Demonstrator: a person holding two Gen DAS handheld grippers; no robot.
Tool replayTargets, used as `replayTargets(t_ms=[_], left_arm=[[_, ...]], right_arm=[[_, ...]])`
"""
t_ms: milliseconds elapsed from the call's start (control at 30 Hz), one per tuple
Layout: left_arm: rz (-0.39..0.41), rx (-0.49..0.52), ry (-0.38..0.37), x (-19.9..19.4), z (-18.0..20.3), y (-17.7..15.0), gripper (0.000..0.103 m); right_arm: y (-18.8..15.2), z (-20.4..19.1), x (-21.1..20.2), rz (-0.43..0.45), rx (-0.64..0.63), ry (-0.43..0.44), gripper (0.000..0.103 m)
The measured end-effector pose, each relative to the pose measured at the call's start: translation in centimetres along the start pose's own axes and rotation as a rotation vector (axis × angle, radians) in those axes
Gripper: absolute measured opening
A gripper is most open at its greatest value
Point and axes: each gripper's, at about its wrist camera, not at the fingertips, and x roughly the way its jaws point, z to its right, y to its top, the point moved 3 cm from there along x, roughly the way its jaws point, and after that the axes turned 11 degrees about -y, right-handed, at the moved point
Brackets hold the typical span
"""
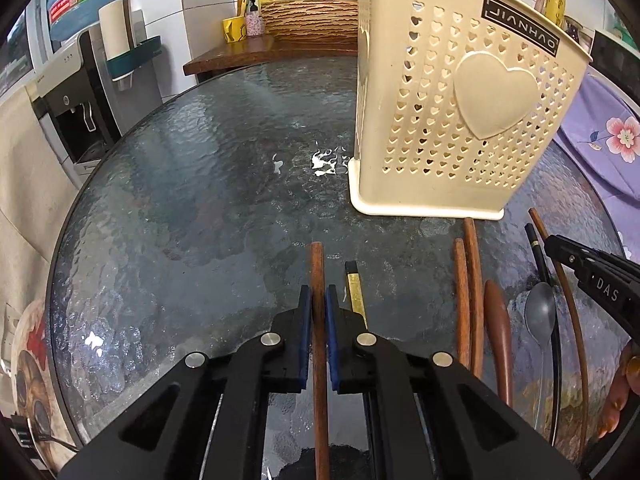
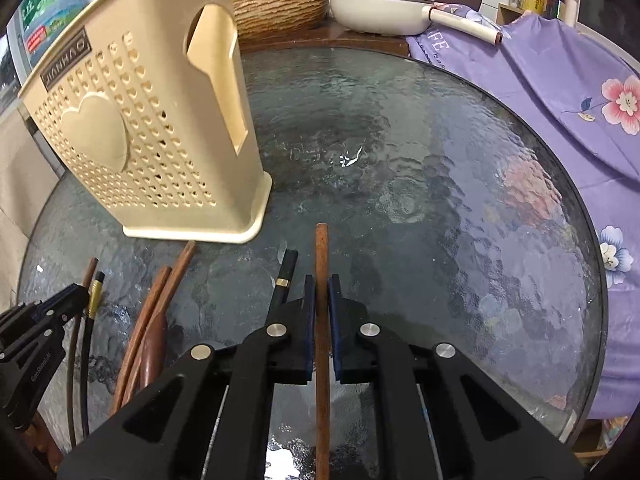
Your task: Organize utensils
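In the left wrist view my left gripper (image 1: 318,300) is shut on a brown wooden chopstick (image 1: 317,260) that lies along the glass table. A black-and-gold chopstick (image 1: 355,290) lies just right of it. In the right wrist view my right gripper (image 2: 322,292) is shut on another brown chopstick (image 2: 321,244), with a black chopstick (image 2: 287,266) at its left finger. The cream perforated utensil holder (image 1: 460,100) stands upright just beyond both grippers. Between the grippers lie two brown chopsticks (image 1: 468,280), a wooden spoon (image 1: 498,328) and a grey metal spoon (image 1: 540,312).
The round textured glass table (image 1: 200,180) carries everything. A purple floral cloth (image 2: 560,100) drapes over its right edge. A white pan (image 2: 380,12) and a woven basket (image 2: 280,8) sit on the wooden shelf behind. A water dispenser (image 1: 76,92) stands far left.
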Motion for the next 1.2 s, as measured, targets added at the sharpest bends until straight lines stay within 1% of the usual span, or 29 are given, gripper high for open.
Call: replayTargets(t_ms=[100, 167, 267, 300, 433, 500, 667, 933, 1067, 1200], left_arm=[[0.001, -0.014, -0.017, 0.1, -0.5, 0.4, 0.007], [0.006, -0.024, -0.026, 0.1, -0.8, 0.5, 0.007], [0.029, -0.053, -0.087, -0.7, -1.4, 1.0, 0.007], [0.039, -0.054, -0.097, -1.0, -1.4, 1.2, 0.007], [0.097, -0.048, -0.152, -3.3, -1.1, 2.1, 0.007], [0.117, -0.056, -0.188, -4.5, -1.1, 2.5, 0.007], [0.170, -0.055, -0.247, -7.4, -0.3, 3.3, 0.007], [0.236, -0.006, -0.304, -12.0, 0.7, 3.2, 0.007], [0.280, 0.012, -0.340, -14.8, 1.2, 3.1, 0.007], [0.316, 0.041, -0.339, -16.7, 1.5, 3.4, 0.007]], right_arm=[[0.4, 0.5, -0.5, 0.025, 0.024, 0.020, 0.007], [0.7, 0.8, -1.1, 0.048, 0.043, 0.053, 0.007], [1.2, 1.4, -2.3, 0.083, 0.071, 0.109, 0.007], [1.3, 1.5, -2.7, 0.094, 0.077, 0.127, 0.007], [2.1, 2.3, -4.8, 0.150, 0.087, 0.206, 0.007], [2.3, 2.5, -6.0, 0.174, 0.084, 0.233, 0.007], [2.8, 2.9, -9.4, 0.246, 0.082, 0.288, 0.007], [2.2, 4.4, -15.0, 0.335, 0.082, 0.377, 0.007], [1.8, 4.5, -17.1, 0.362, 0.045, 0.389, 0.007], [1.6, 4.4, -19.6, 0.406, 0.021, 0.405, 0.007]])
